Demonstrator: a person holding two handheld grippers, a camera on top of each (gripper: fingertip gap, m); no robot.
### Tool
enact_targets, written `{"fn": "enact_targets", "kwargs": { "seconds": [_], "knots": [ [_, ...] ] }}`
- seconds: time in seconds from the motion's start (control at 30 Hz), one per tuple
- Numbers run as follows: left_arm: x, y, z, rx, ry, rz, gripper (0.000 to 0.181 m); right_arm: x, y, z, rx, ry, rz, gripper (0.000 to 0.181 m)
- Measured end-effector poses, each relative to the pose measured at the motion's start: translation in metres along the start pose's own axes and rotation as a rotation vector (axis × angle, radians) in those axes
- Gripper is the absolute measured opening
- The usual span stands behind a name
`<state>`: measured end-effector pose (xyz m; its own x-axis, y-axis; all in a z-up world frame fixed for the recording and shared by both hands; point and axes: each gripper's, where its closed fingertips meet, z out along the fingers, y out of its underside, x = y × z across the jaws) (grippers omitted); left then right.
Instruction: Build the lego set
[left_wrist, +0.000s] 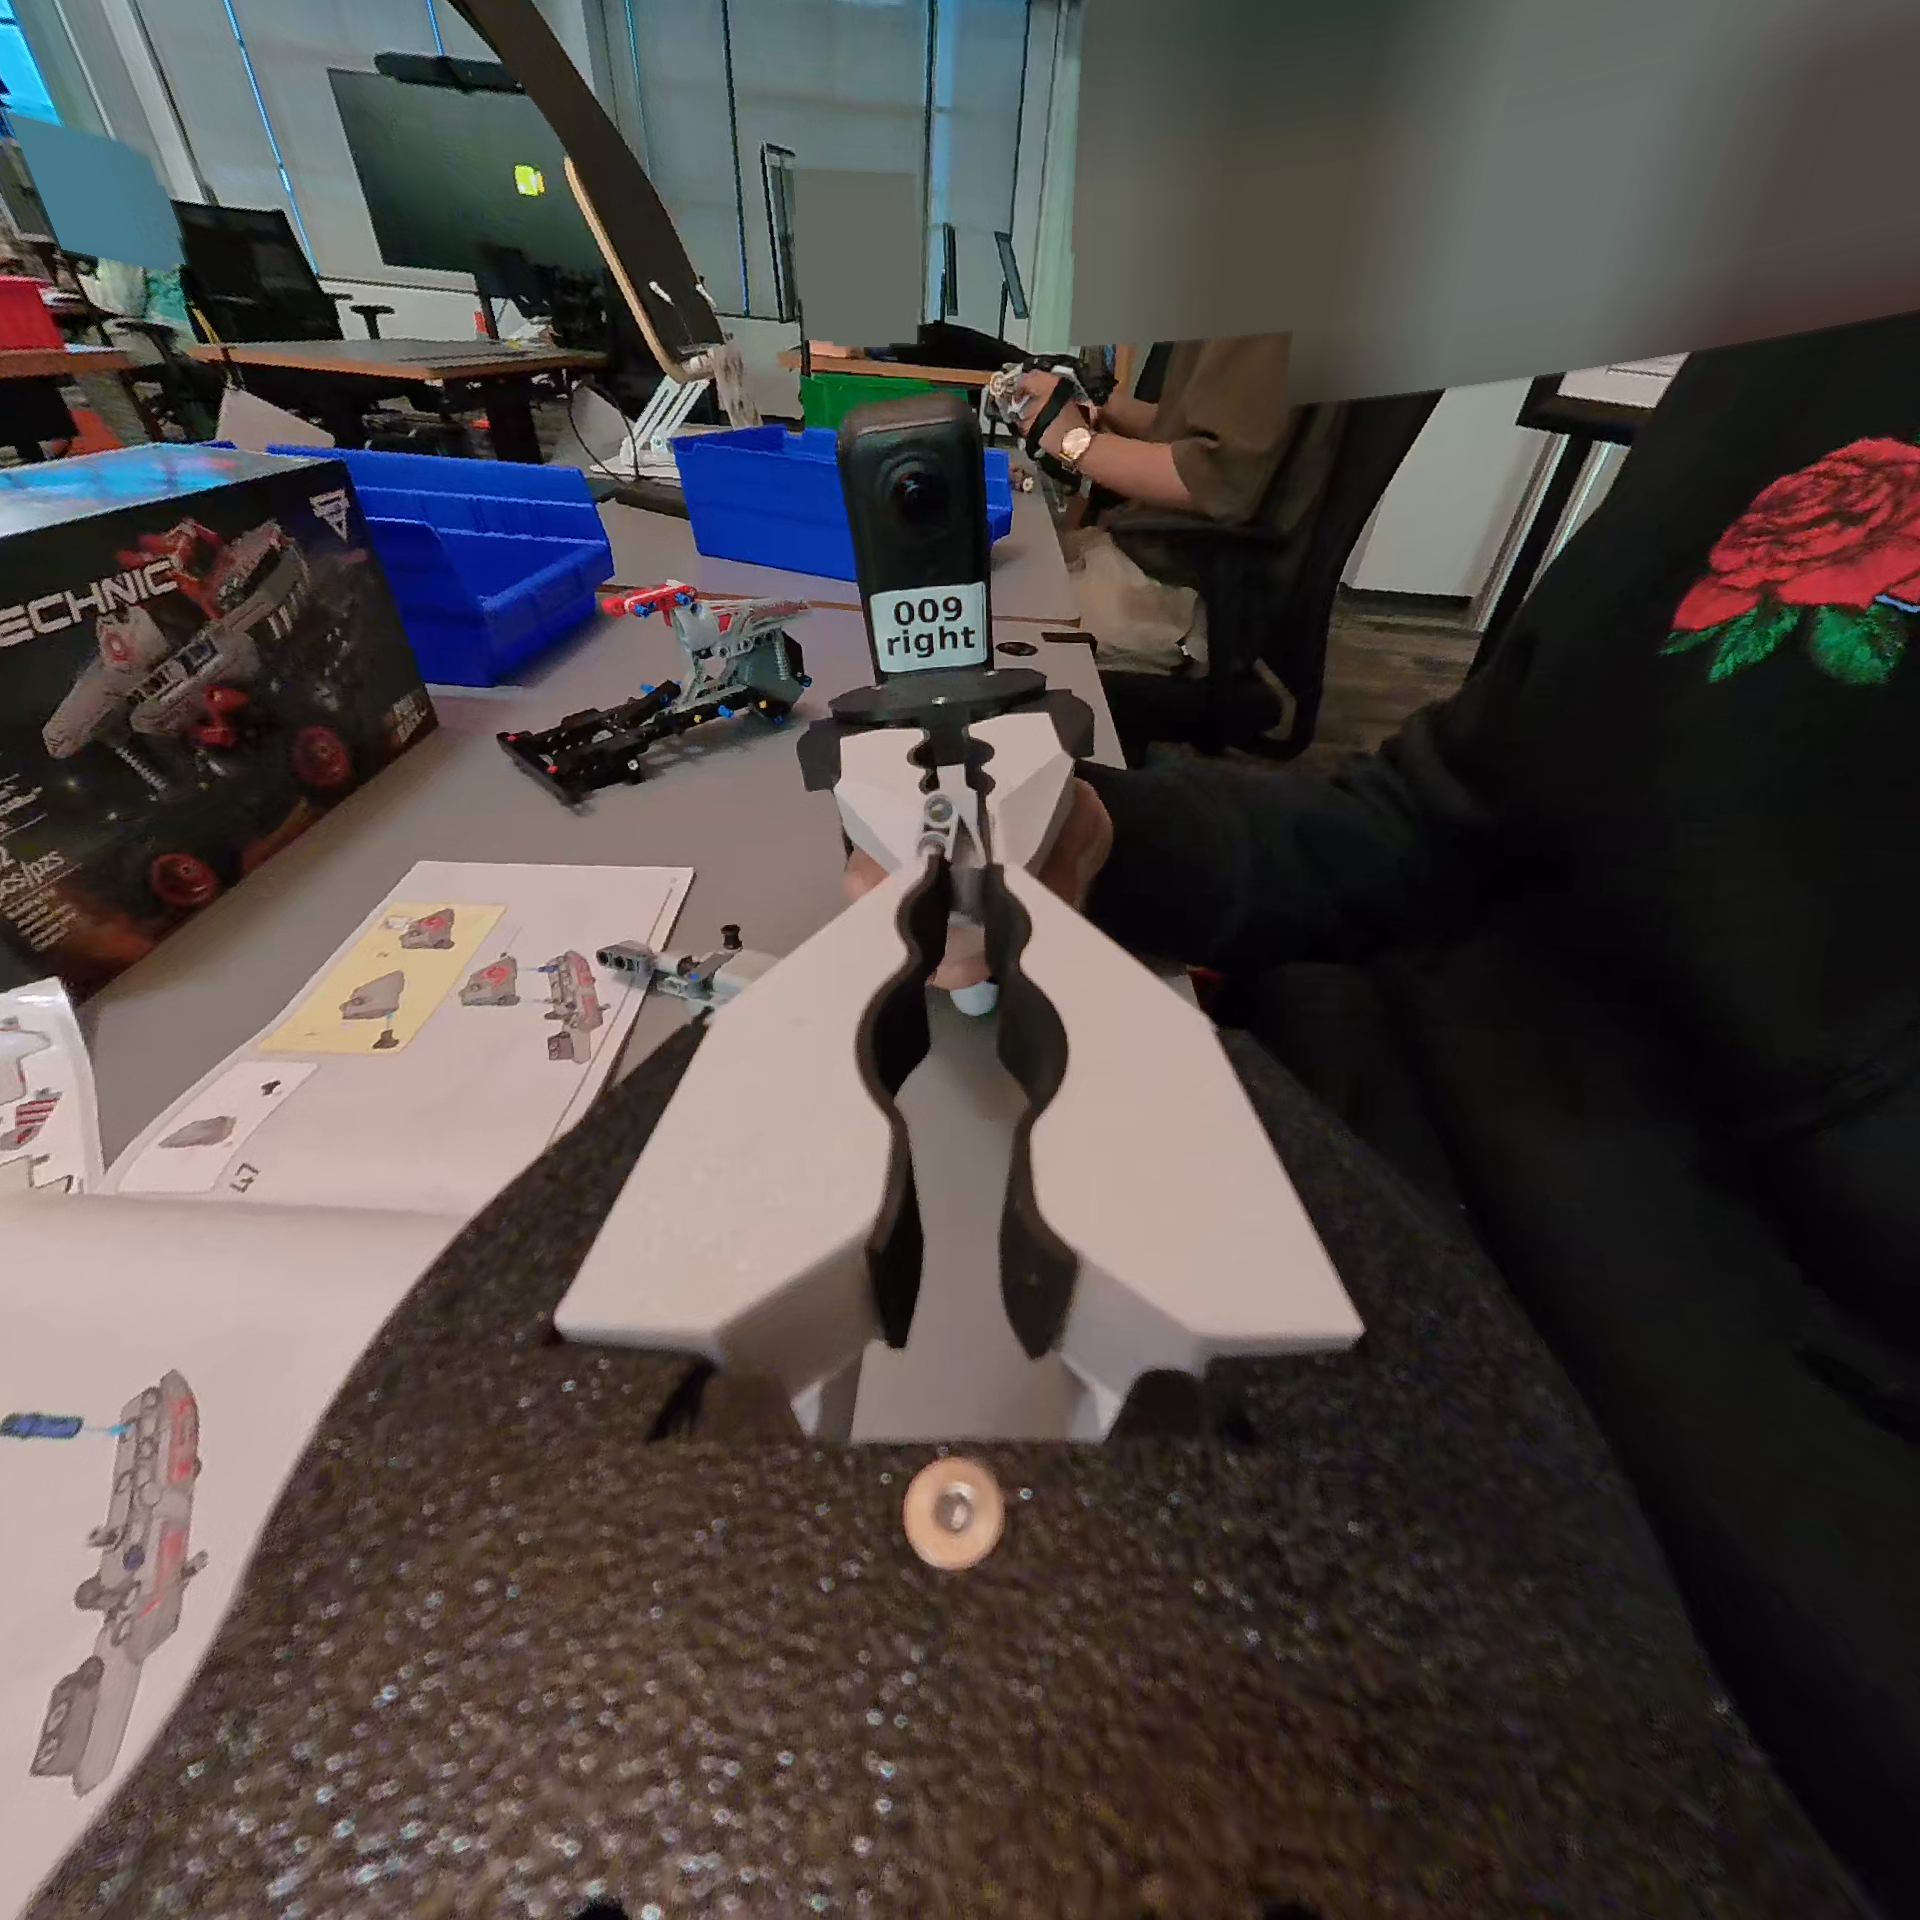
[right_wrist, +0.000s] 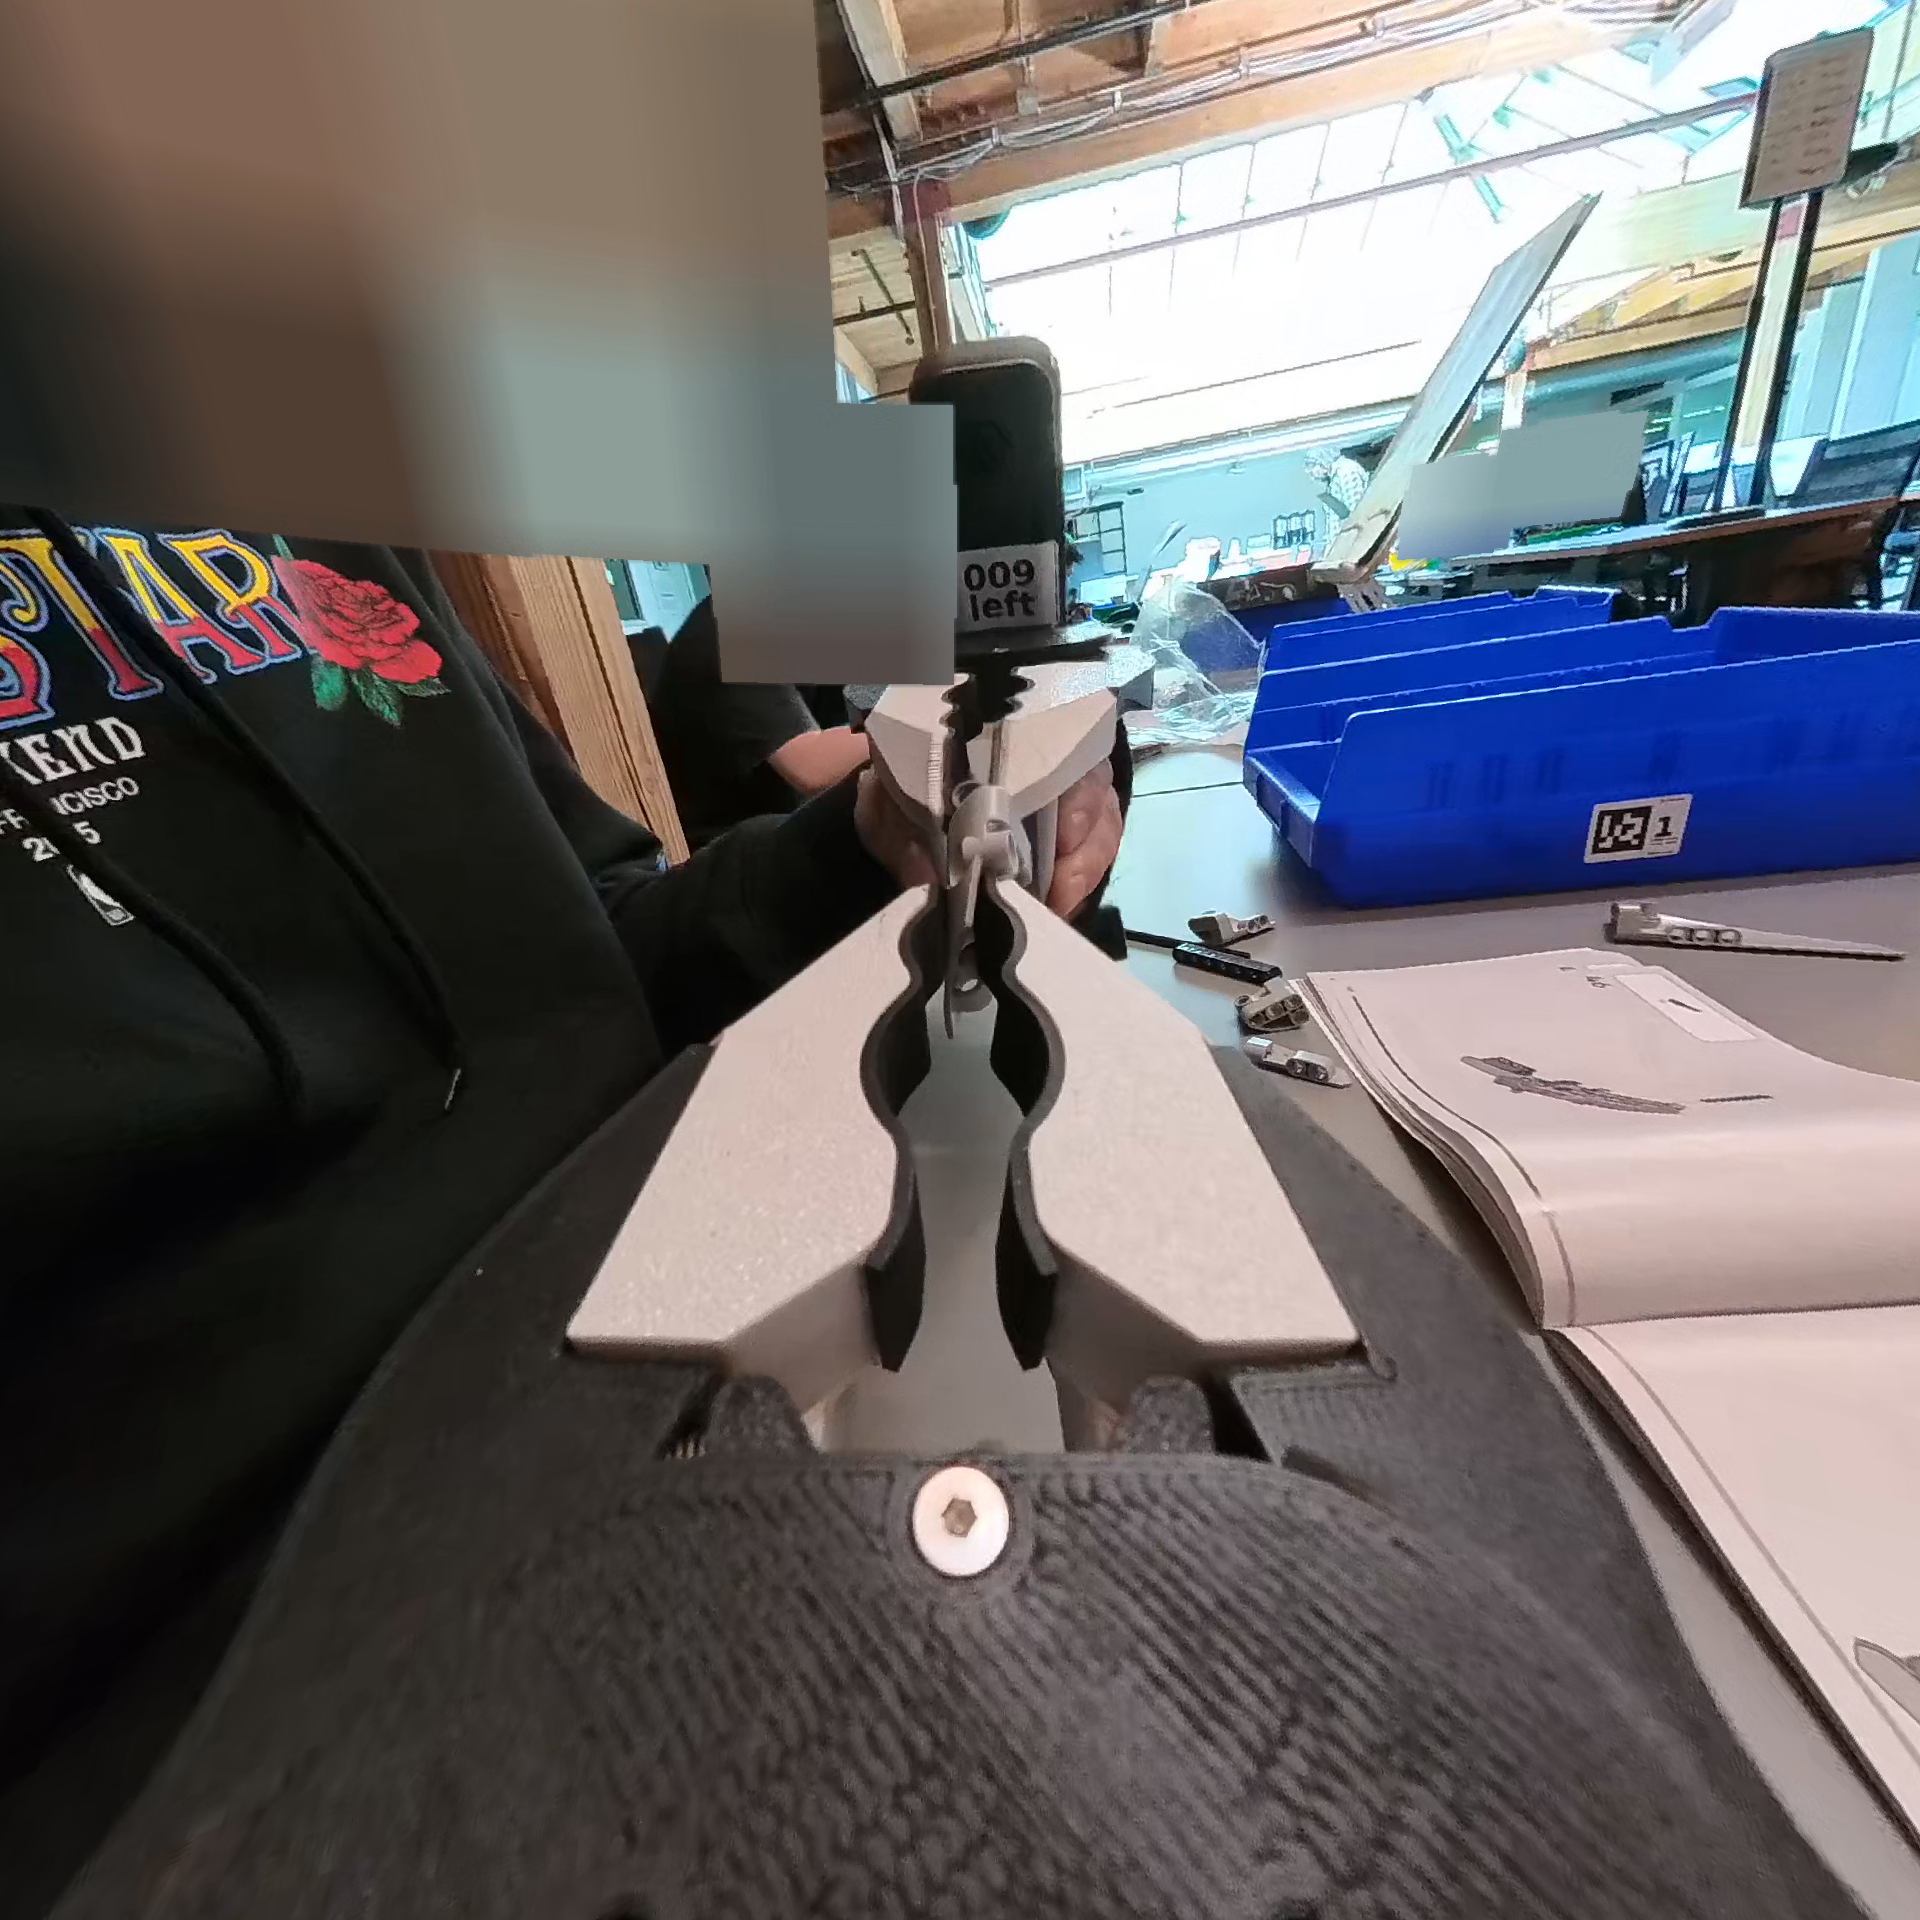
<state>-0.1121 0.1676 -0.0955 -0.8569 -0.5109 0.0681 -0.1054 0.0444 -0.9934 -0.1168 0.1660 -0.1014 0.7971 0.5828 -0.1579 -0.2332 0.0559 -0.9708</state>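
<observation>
My two grippers face each other tip to tip above the table's near edge. In the left wrist view, my left gripper (left_wrist: 953, 902) is shut on a small grey lego piece (left_wrist: 968, 891). The right gripper (left_wrist: 948, 802) stands opposite it, with a light grey connector (left_wrist: 940, 817) at its tips. In the right wrist view, my right gripper (right_wrist: 961, 920) is shut on a thin grey lego piece (right_wrist: 954, 971). The left gripper (right_wrist: 977, 774) stands opposite it, with a grey connector (right_wrist: 983, 829) between the two. The pieces meet between the tips; I cannot tell whether they are joined.
A lego box (left_wrist: 187, 707) stands at the left. Beyond it are a part-built black and grey chassis (left_wrist: 665, 696) and blue bins (left_wrist: 488, 561) (right_wrist: 1558, 748). An open instruction booklet (left_wrist: 436, 1039) (right_wrist: 1610, 1122) lies on the table with loose grey pieces (left_wrist: 675, 966) (right_wrist: 1288, 1060) beside it. A person's black sleeve (left_wrist: 1299, 831) is close.
</observation>
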Motion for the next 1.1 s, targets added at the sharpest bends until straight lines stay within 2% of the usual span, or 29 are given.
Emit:
{"fn": "enact_targets", "kwargs": {
  "seconds": [0.2,0.43,0.57,0.63,0.83,1.1],
  "knots": [
    [-0.004,0.001,0.0,0.009,-0.014,-0.006,0.006,0.005,0.002,0.0,-0.021,0.044,-0.043,0.005],
    [-0.006,-0.009,-0.001,0.091,-0.016,-0.034,0.005,0.005,-0.01,0.0,0.085,0.019,0.052,0.005],
    [-0.005,-0.014,-0.001,0.108,-0.03,-0.018,0.005,0.003,-0.015,0.001,0.116,0.017,0.044,0.005],
    [-0.008,-0.014,-0.001,0.101,-0.062,0.002,0.005,0.006,-0.015,0.0,0.124,0.033,0.044,0.005],
    [-0.007,-0.008,0.001,0.084,-0.04,-0.01,0.005,0.005,-0.016,0.0,0.125,0.04,0.03,0.005],
    [-0.009,-0.008,0.001,0.143,-0.056,0.083,0.004,0.006,-0.015,0.0,0.127,0.036,0.042,0.005]
  ]
}}
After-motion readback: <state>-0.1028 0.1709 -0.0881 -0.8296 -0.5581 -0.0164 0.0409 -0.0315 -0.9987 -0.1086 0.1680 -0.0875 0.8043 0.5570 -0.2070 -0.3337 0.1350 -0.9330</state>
